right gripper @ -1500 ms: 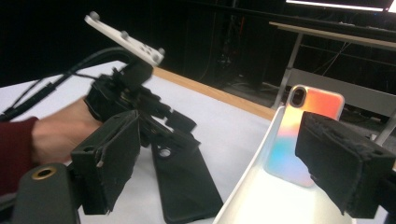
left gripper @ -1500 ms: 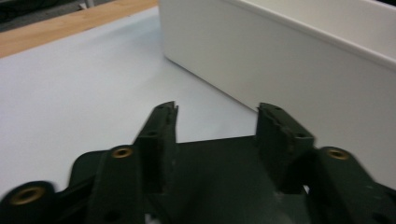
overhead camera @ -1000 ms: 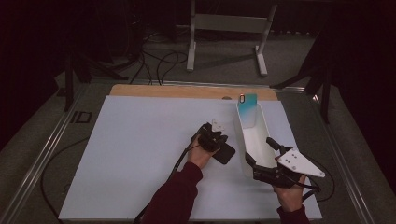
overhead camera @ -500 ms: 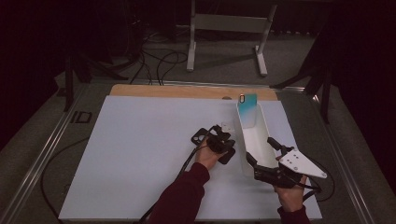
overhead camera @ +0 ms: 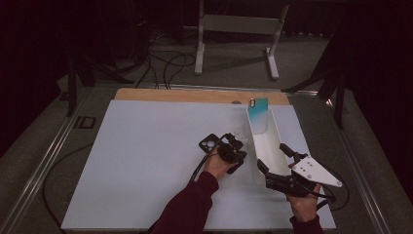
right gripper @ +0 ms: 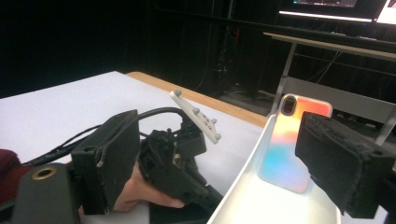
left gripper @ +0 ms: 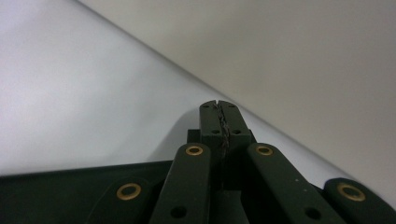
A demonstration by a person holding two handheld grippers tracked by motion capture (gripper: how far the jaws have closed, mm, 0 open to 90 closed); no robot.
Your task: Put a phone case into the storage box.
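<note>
White tray [overhead camera: 265, 146]: long, narrow, on the table mat. Phone case [overhead camera: 258, 114]: iridescent blue-orange, leaning upright inside tray's far end.

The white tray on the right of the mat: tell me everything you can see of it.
The tray is a long, narrow white trough with raised side walls, smooth and plastic-looking. It lies on the pale mat, running away from the person. A phone with a teal-to-orange back leans upright against its far end, camera at top. The right tongs straddle its near end, one jaw on each side of the walls; whether the pads press on it I cannot tell.
</note>
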